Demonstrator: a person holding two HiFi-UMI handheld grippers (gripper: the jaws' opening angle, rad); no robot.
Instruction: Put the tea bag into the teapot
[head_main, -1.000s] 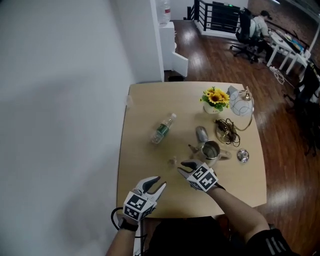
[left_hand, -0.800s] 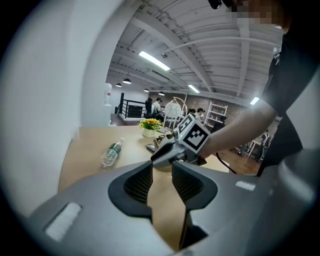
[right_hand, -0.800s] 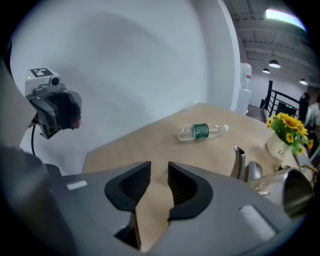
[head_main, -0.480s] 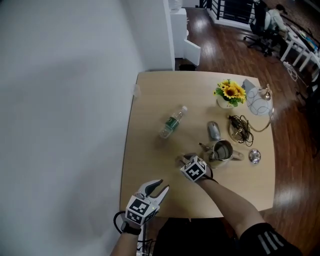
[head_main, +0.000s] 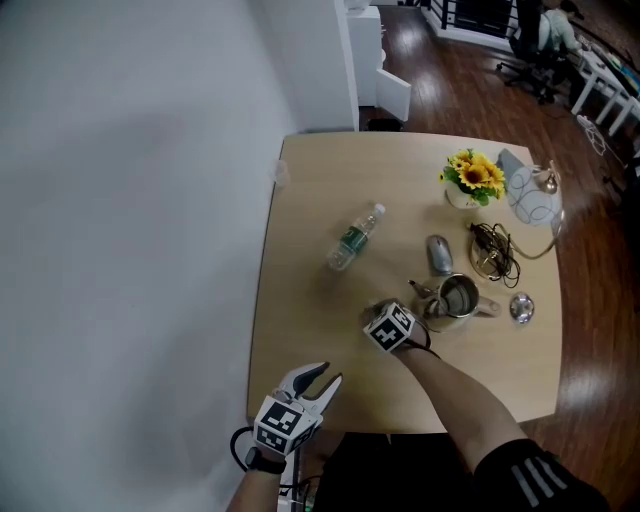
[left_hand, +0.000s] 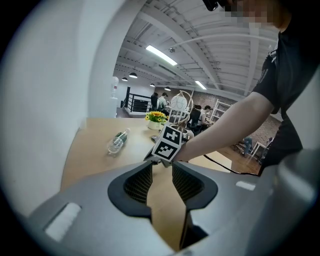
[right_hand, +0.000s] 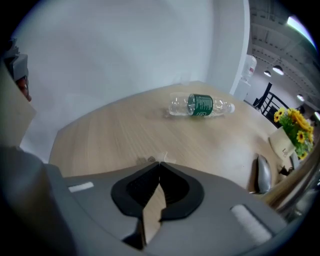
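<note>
The metal teapot (head_main: 458, 296) stands lidless at the table's right middle. My right gripper (head_main: 376, 314) is low over the wood just left of it, its marker cube hiding the tips in the head view. In the right gripper view its jaws (right_hand: 160, 164) are closing, tips together, and a small pale scrap of the tea bag (right_hand: 167, 159) is pinched and pokes out at the tips. My left gripper (head_main: 326, 377) hovers at the table's near edge, open and with nothing in it (left_hand: 161, 168).
A plastic bottle (head_main: 355, 237) lies on its side left of centre. A grey mouse-shaped object (head_main: 438, 254), tangled cables (head_main: 494, 250), a round metal lid (head_main: 520, 309), sunflowers (head_main: 475, 178) and a lamp (head_main: 536, 198) crowd the right side. A white wall runs along the left.
My right gripper moved forward and left, down onto the small tea bag, and its jaws went from wide to closed. The left gripper stayed near the front edge.
</note>
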